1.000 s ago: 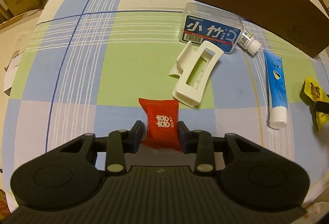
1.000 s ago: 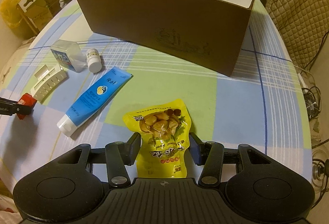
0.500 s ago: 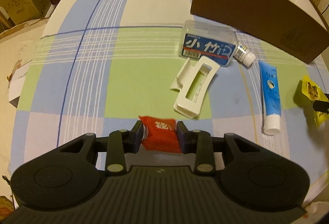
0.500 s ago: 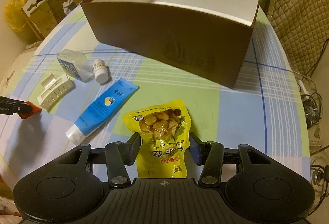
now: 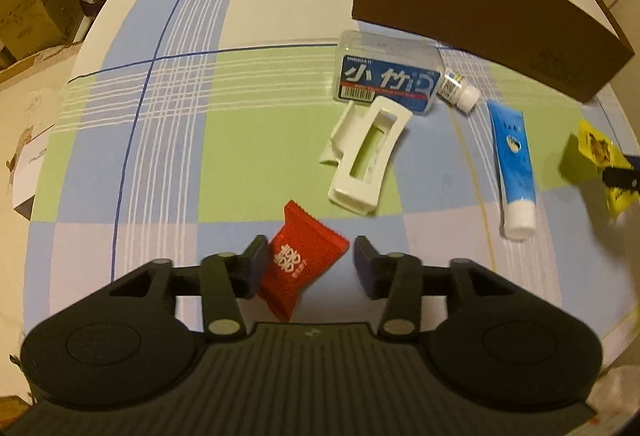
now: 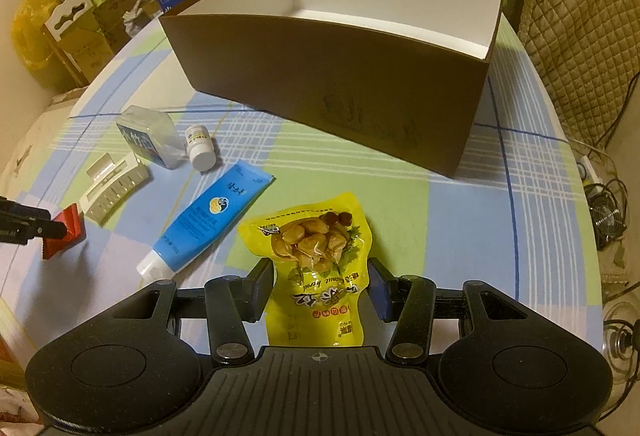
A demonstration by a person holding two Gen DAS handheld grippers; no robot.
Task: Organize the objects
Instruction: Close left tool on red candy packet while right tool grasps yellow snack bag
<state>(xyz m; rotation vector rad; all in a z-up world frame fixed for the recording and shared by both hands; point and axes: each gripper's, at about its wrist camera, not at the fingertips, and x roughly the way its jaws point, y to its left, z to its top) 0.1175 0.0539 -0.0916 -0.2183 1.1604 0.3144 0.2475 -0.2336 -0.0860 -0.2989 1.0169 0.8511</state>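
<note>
In the left wrist view the yellow snack pouch [image 5: 591,155] is blurred and cut by the right edge, the brown box [image 5: 480,8] runs past the top edge, and small print on the white bottle [image 5: 459,90] is unreadable.

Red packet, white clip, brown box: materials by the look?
Red packet: glossy plastic film, probably; serrated sealed edge, creases, sheen.
White clip: rigid moulded plastic, smooth and slightly glossy; crisp slotted frame and teeth.
Brown box: paperboard, likely; matte brown outside, plain white inside, thin straight walls with folded corners.
</note>
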